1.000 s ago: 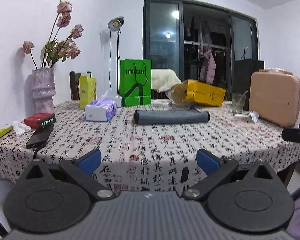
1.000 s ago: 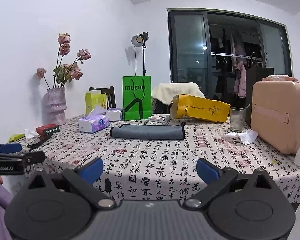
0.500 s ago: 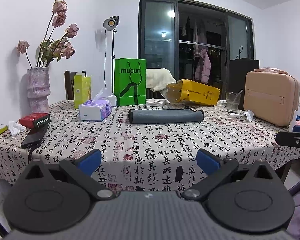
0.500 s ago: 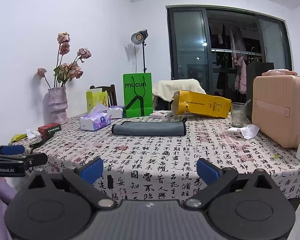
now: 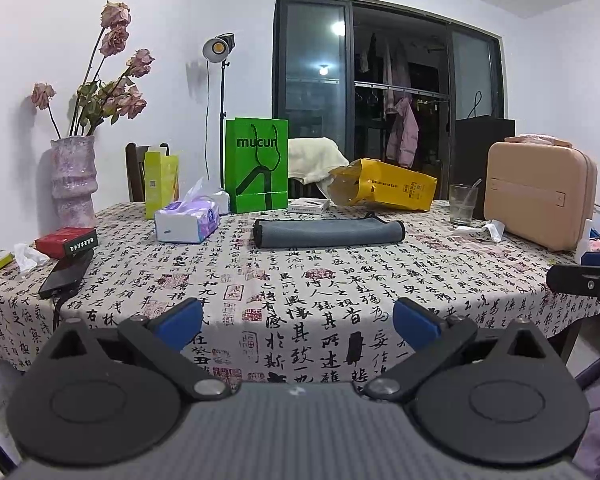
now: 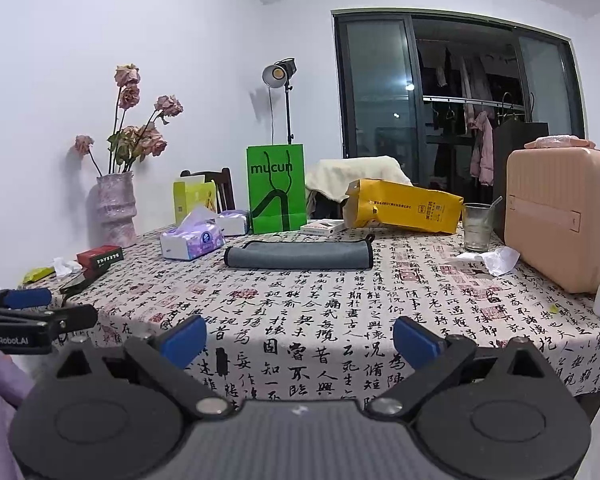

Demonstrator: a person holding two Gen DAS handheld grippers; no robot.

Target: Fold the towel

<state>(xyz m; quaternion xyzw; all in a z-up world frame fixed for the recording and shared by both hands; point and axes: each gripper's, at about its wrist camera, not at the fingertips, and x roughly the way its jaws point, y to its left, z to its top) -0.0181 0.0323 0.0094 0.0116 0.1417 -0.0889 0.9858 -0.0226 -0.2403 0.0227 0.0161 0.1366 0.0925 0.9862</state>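
A grey towel [image 5: 327, 233] lies folded in a long strip on the patterned tablecloth [image 5: 300, 280], far from me; it also shows in the right wrist view [image 6: 298, 255]. My left gripper [image 5: 298, 323] is open and empty, held off the table's near edge. My right gripper [image 6: 299, 339] is open and empty, also in front of the near edge. The right gripper's tip shows at the right edge of the left wrist view [image 5: 580, 278]. The left gripper shows at the left edge of the right wrist view [image 6: 36, 312].
Behind the towel stand a green bag [image 5: 257, 165], a yellow bag [image 5: 384, 189], a tissue pack [image 5: 186, 224] and a glass [image 5: 463, 204]. A pink case [image 5: 540, 196] stands at right. A vase [image 5: 73, 182], red box [image 5: 66, 242] and phone [image 5: 66, 274] are at left.
Both grippers have drawn back a little and tilted up; the table and towel sit lower and farther in both views. The jaws stayed open. The towel has not moved.
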